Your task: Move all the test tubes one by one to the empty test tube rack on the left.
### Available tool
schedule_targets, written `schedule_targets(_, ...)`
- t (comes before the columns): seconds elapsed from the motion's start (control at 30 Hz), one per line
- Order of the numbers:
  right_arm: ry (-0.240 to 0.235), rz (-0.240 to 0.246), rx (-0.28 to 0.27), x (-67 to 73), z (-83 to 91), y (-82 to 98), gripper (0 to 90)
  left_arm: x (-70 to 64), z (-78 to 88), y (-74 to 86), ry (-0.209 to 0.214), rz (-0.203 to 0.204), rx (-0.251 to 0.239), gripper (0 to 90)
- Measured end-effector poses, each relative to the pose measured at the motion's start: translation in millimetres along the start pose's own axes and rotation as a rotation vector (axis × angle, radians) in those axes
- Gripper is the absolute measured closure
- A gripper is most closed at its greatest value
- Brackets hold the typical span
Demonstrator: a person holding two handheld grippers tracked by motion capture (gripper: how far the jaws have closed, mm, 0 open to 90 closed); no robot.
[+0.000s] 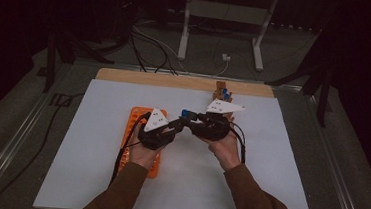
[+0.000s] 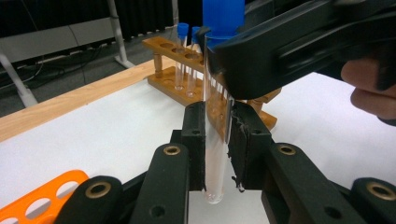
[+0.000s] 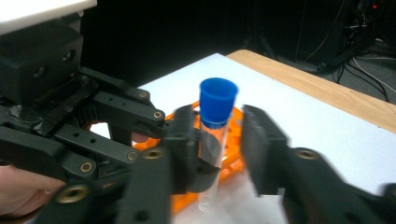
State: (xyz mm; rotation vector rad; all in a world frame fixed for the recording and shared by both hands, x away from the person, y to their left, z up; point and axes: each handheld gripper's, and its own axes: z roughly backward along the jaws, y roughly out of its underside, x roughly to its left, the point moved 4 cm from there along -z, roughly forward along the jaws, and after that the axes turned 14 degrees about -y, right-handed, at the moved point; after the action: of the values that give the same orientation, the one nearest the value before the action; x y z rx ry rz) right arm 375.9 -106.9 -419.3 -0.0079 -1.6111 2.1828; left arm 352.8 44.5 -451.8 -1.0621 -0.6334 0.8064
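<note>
The left gripper (image 2: 217,154) clamps a clear, round-bottomed, blue-capped test tube (image 2: 215,140) upright; the right gripper (image 3: 219,144) has its jaws slightly apart around it.

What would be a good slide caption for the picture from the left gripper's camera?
Left gripper clamps a clear, blue-capped test tube upright, the wooden rack behind.
</note>
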Motion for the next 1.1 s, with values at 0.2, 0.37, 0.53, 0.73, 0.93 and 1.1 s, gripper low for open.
schedule_targets(0.2,0.041,0.000,-0.019,-8.5,14.2,0.2,32.1,8.2,2.4,3.9,-0.015,0.030,0.008,78.2)
schedule_targets(0.37,0.110,-0.007,-0.019,-15.2,21.6,2.9,11.5,14.8,5.9,7.8,-0.021,0.063,0.012,78.2)
schedule_targets(0.53,0.154,0.002,-0.003,-22.1,29.5,10.2,1.8,18.1,10.2,10.5,-0.011,0.080,0.009,78.2)
schedule_targets(0.73,0.212,0.008,0.010,-31.4,46.3,23.8,0.0,27.3,22.1,16.4,-0.004,0.106,0.001,78.2)
schedule_targets(0.93,0.239,-0.006,-0.001,-37.0,60.5,31.8,0.0,32.0,34.5,26.5,0.009,0.122,-0.002,78.2)
schedule_targets(1.1,0.243,-0.006,-0.022,-34.3,70.3,34.6,0.0,32.4,44.9,34.5,0.026,0.117,0.008,78.0)
